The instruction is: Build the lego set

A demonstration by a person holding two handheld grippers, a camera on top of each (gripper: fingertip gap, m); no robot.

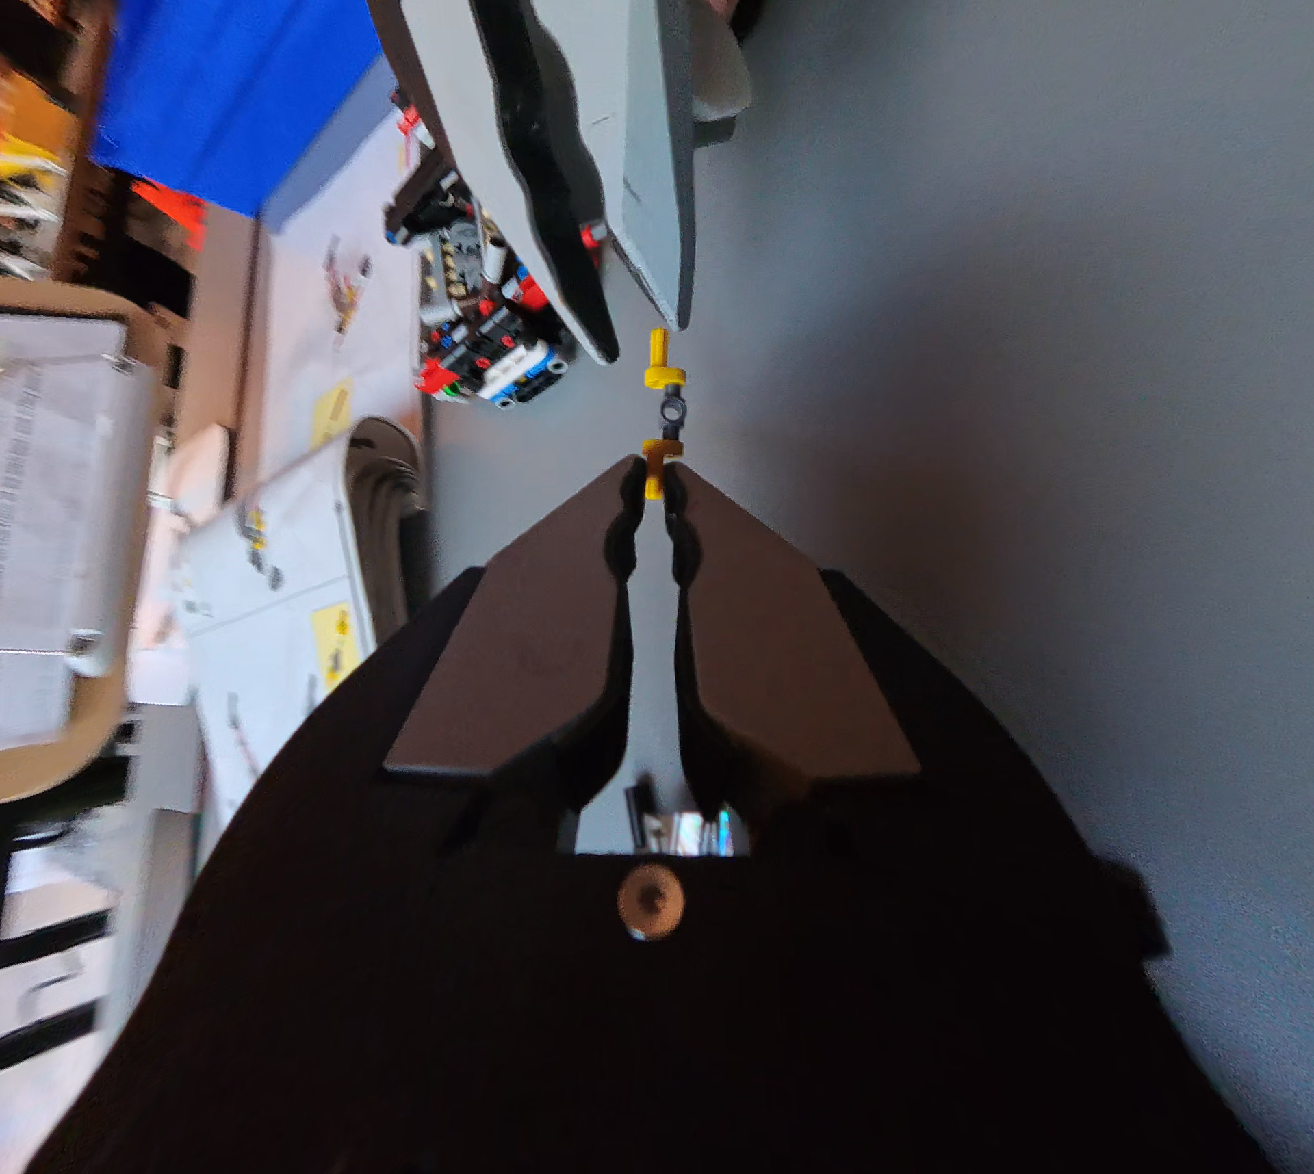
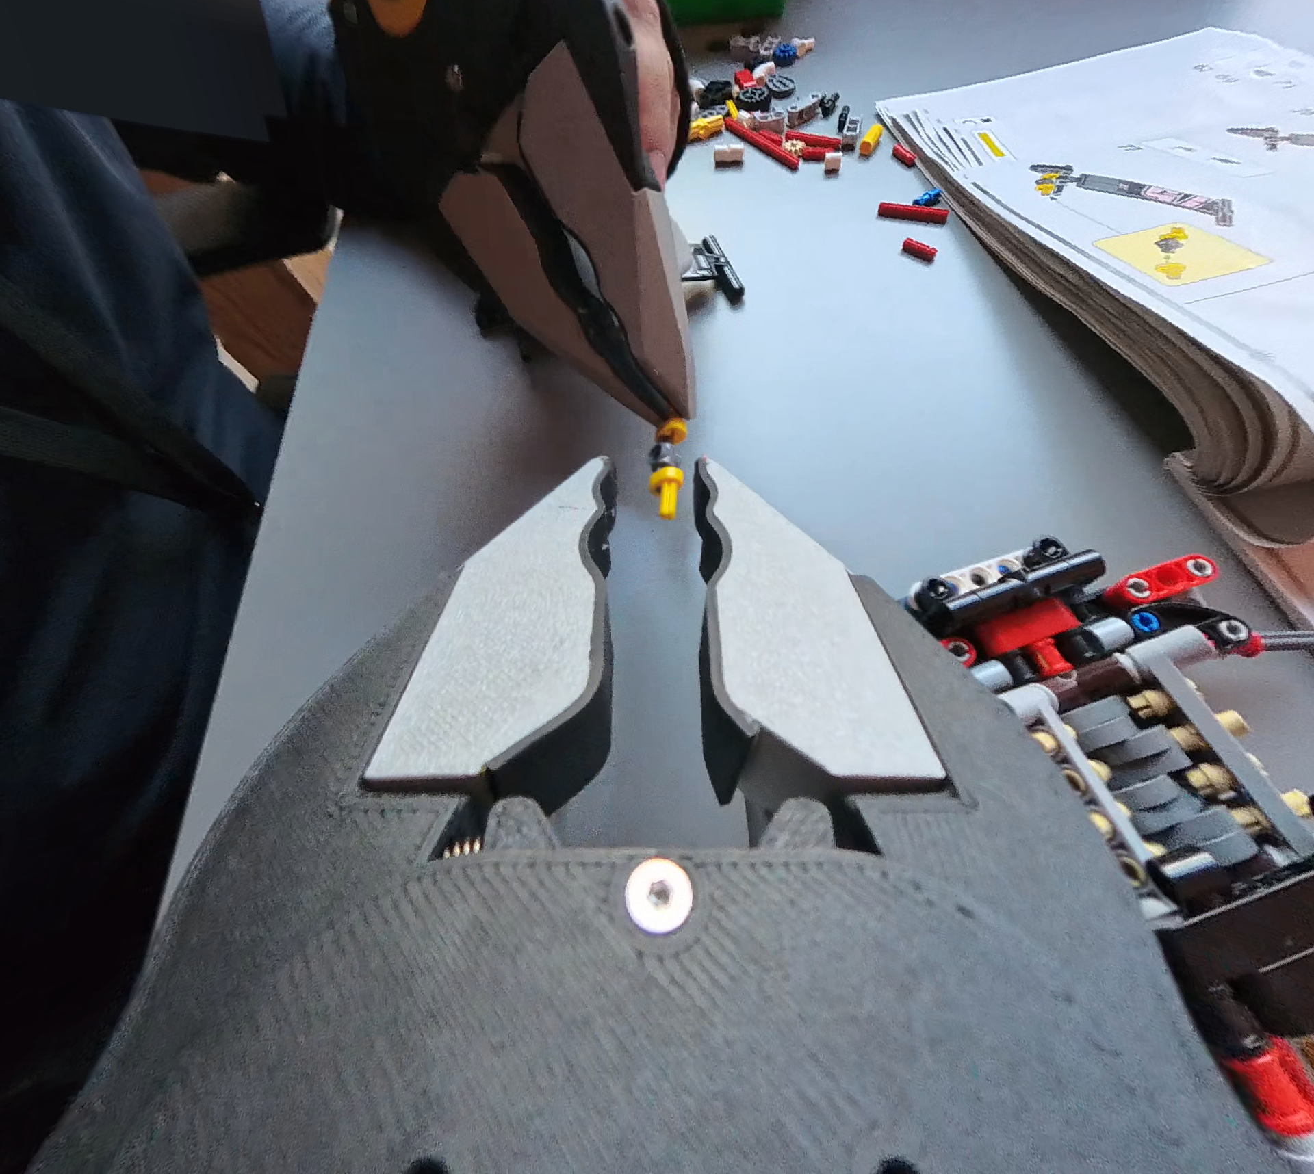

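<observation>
Loose bricks and booklet beyond open right gripper

The lower tip of the yellow pin is hidden between the left gripper fingertips. The brick model runs off the right edge; in the left wrist view the right gripper covers its far part. The instruction booklet is cut off too. The shelves at far left are a blur.
</observation>
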